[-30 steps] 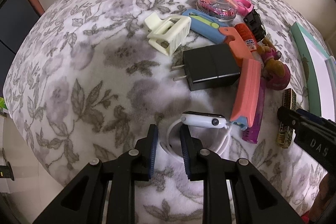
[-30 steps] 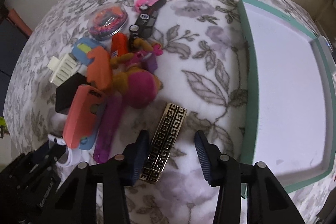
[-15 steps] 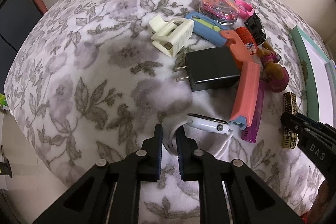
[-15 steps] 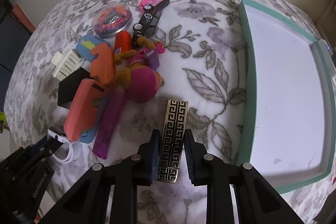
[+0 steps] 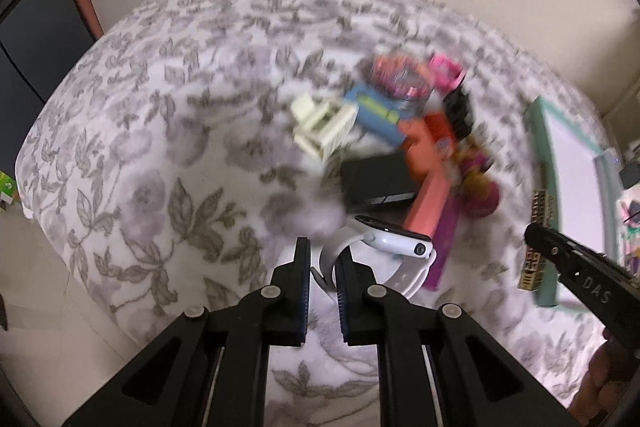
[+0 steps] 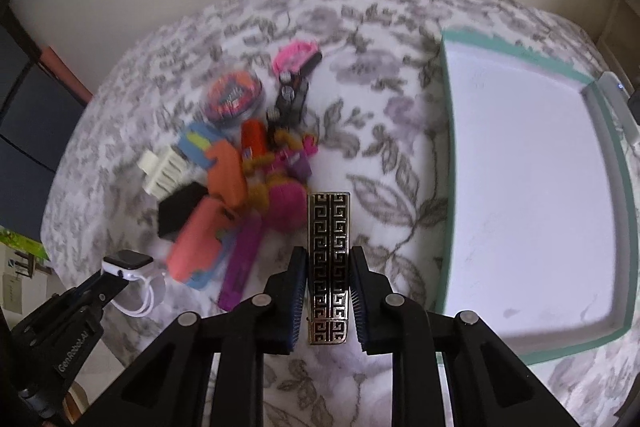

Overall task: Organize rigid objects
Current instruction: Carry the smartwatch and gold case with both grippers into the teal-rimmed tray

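Observation:
My left gripper point(image 5: 322, 261) is shut on the white strap of a white smartwatch point(image 5: 394, 241) and holds it lifted over the floral blanket. The watch also shows in the right wrist view point(image 6: 128, 263). My right gripper point(image 6: 329, 269) is shut on a flat black-and-gold patterned bar point(image 6: 328, 227), raised above the blanket; the bar also shows at the right of the left wrist view point(image 5: 538, 219). A white tray with a teal rim point(image 6: 448, 163) lies to the right.
A pile of small items lies on the blanket point(image 6: 384, 131): a black charger point(image 5: 380, 179), cream clip point(image 5: 324, 131), coral case point(image 6: 196, 239), purple stick point(image 6: 240, 267), pink plush toy point(image 6: 286, 207), round tin point(image 6: 234, 99). The bed edge drops off at the left.
Both grippers closed on their objects and rose away from the blanket: the left with the watch strap, the right with the patterned bar, which now points straight ahead.

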Available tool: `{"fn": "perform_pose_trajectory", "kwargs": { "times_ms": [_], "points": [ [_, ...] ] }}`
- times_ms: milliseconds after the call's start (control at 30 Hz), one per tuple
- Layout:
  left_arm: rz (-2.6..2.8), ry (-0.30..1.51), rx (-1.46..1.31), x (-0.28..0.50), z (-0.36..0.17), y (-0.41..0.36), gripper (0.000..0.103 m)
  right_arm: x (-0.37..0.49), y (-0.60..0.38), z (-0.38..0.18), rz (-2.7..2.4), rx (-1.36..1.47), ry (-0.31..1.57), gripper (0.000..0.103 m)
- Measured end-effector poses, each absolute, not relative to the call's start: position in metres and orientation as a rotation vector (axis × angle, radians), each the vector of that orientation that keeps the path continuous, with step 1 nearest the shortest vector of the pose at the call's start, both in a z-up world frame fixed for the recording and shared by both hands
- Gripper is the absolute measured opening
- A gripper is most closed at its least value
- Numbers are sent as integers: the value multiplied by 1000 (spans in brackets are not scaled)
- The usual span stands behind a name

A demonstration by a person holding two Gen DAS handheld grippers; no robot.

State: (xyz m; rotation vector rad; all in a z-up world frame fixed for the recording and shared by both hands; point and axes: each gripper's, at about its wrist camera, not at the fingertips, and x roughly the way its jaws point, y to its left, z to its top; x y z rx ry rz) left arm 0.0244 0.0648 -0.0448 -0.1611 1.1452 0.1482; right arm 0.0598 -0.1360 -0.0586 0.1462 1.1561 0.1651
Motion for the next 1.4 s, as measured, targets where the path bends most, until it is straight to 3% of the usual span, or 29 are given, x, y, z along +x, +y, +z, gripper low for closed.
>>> {"fn": "perform_pose_trajectory", "kwargs": {
  "times_ms": [333,600,967,1400],
  "points": [
    [61,983,-170,42,43,26,12,65,-177,0,85,207,965,22],
    [-41,953,-107,77,71,-54,12,69,-250,27,-83,301,878,22],
    [-158,1022,-51,120,51,-156,12,74,-333,34,-264,357,840,23],
    [-200,1224,-39,166,-45,-215,12,94,-374,-36,-373,351,1009,23]
  ]
}}
